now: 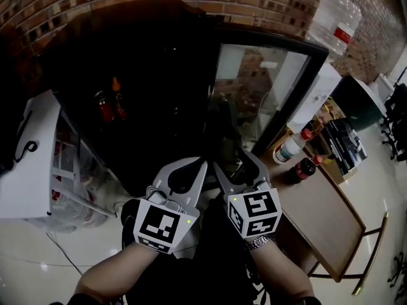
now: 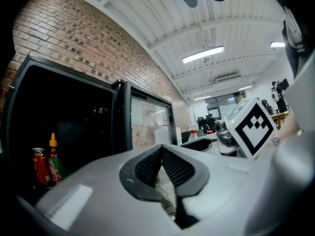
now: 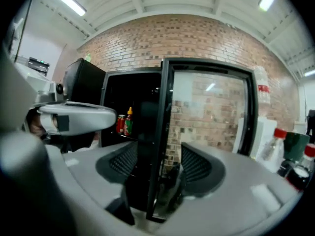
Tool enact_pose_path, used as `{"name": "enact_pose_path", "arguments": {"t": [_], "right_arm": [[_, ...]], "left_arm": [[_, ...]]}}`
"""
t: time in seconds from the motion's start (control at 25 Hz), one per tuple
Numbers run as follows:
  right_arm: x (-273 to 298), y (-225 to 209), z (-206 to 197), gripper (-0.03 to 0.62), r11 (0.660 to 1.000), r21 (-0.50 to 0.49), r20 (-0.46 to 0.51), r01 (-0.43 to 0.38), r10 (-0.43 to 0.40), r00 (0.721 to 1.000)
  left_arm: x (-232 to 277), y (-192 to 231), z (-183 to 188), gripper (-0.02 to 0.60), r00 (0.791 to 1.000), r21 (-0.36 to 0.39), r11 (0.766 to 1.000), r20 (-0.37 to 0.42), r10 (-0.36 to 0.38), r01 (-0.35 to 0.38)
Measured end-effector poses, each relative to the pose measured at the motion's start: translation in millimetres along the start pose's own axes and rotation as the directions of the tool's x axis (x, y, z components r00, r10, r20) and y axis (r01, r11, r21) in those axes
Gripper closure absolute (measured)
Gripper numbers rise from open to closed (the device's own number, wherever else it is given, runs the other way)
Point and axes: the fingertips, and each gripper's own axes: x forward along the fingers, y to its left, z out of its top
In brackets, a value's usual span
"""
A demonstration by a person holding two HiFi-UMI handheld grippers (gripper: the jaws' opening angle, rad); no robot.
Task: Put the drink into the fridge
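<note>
Right gripper view: my right claw [image 3: 158, 163] is wide open and bare. The dark frame of the door [image 3: 206, 117] lines up in the gap beyond the pads, and nothing presses on them. My left claw [image 2: 161, 149] is closed pad to pad with nothing in it. No drink is in hand. Two candidates stand on the table [image 1: 321, 218] to the right of the fridge [image 1: 152, 56], just beside the open door's outer edge: a clear bottle [image 1: 290, 148] and a dark bottle [image 1: 304, 168]. Both are red-capped, upright and close together; which one is meant I cannot tell. Judgement: either is a plastic bottle, fairly heavy if full, smooth and round, with walls that give under pressure. Take it across the body below the shoulder, not at the cap, and keep it upright. Approach from the table's open side so a jaw does not tip the neighbour. Clearances: the door stands between the bottles and the fridge mouth, so the carry likely has to go round its free edge. Inside, a can [image 1: 103, 107] and a sauce bottle [image 1: 117, 97] sit at the left. The rest of the cavity is too dark to read. A white unit [image 1: 25, 164] crowds the fridge's left side.
</note>
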Motion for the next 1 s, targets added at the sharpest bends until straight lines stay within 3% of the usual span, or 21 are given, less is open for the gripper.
{"name": "enact_pose_path", "arguments": {"t": [0.2,0.48,1.0], "right_arm": [[-45.7,-39.8,-18.3,0.316,0.996,0.021,-0.015,0.089,-0.089,0.996],[-101.3,-94.7,-42.2,0.316,0.975,0.054,-0.036,0.213,-0.212,0.977],[-154.9,-174.8,-62.6,0.316,0.916,0.1,-0.078,0.388,-0.382,0.921]], "left_arm": [[21.2,-49.3,-1.7,0.577,0.996,0.033,0.995,-0.009,-0.091,0.091],[45.2,-107.6,5.7,0.578,0.987,0.013,0.986,-0.001,-0.164,0.164],[92.1,-171.9,9.3,0.578,0.959,0.048,0.958,-0.023,-0.283,0.284]]}}
